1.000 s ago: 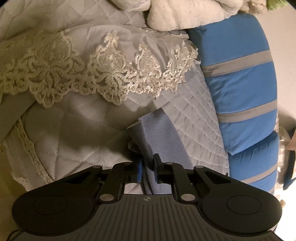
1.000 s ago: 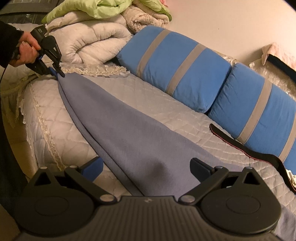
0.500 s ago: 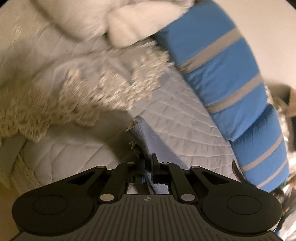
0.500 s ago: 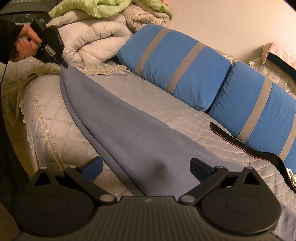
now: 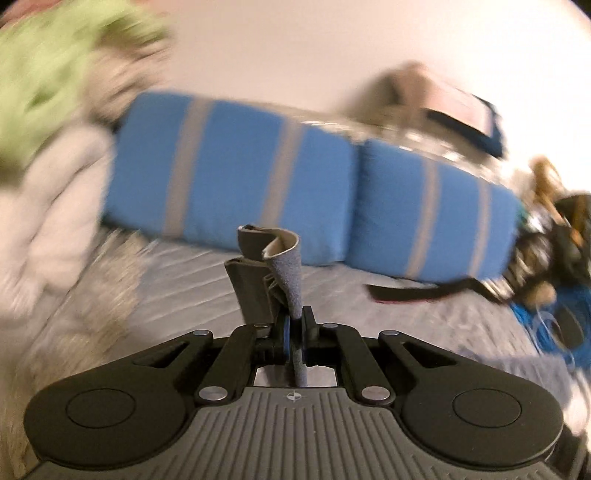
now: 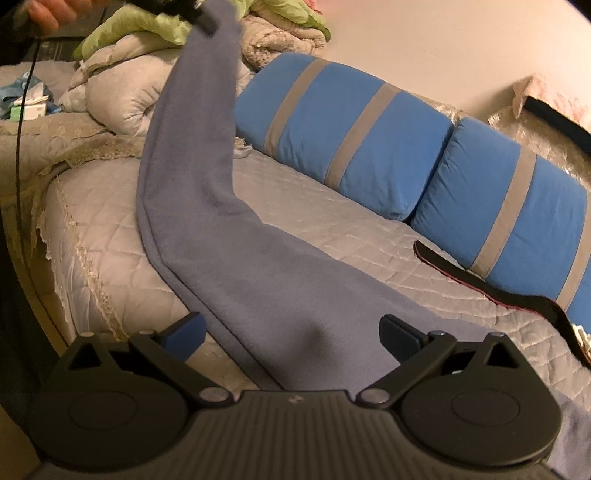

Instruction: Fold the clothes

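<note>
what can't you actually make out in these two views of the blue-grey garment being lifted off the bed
- Left wrist view: the bedding pile and bed are smeared by motion blur; only the garment's pinched corner in the left gripper shows.
- Right wrist view: the left gripper is cut off by the top edge.
- Right wrist view: the garment's near end is hidden under the right gripper, whose fingers stand apart.
- What kind of garment: cannot tell.

left gripper (image 5: 294, 325) clamped, raised; right gripper (image 6: 291, 332) agape
</note>
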The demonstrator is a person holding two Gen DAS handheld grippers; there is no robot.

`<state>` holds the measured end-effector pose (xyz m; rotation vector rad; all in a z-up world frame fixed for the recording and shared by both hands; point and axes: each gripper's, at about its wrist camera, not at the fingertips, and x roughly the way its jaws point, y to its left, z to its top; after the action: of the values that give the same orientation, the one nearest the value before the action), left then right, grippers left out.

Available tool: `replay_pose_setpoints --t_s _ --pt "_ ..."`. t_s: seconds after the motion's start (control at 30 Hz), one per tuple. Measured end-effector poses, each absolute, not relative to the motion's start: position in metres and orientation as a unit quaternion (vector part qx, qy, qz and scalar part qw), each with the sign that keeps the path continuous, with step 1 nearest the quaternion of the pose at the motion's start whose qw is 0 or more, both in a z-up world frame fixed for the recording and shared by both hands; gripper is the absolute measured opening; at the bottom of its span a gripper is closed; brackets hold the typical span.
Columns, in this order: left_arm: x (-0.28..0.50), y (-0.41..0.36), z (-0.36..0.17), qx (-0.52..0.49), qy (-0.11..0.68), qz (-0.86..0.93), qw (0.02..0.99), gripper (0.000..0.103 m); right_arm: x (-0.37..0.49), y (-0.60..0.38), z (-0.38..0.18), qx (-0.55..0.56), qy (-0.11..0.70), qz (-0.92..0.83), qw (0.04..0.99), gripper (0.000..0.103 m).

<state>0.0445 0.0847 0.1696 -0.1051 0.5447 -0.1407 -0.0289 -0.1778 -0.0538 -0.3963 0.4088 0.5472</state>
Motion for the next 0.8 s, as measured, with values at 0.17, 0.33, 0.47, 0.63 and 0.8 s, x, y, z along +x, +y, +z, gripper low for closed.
replay_pose_setpoints --t_s 0.17,0.33,0.47,0.63,0.8 --pt "0.046 0.015 0.17 0.019 0.266 -0.121 0.956 0.005 -0.024 -0.185 -0.053 -0.175 0.207 0.257 0.927 0.103" --pt "0.047 -0.031 0.156 0.058 0.263 -0.157 0.95 0.005 -0.02 -0.19 -0.053 -0.163 0.214 0.255 0.929 0.103" --pt "0.047 -0.06 0.145 0.068 0.266 -0.184 0.944 0.005 -0.017 -0.192 -0.056 -0.162 0.221 0.253 0.928 0.103" --pt "0.056 -0.09 0.126 0.055 0.297 -0.249 0.92 0.024 -0.015 -0.196 -0.057 -0.16 0.229 0.247 0.928 0.103" --pt "0.06 -0.09 0.117 0.02 0.287 -0.297 0.91 0.061 -0.023 -0.197 -0.046 -0.181 0.22 0.238 0.929 0.103"
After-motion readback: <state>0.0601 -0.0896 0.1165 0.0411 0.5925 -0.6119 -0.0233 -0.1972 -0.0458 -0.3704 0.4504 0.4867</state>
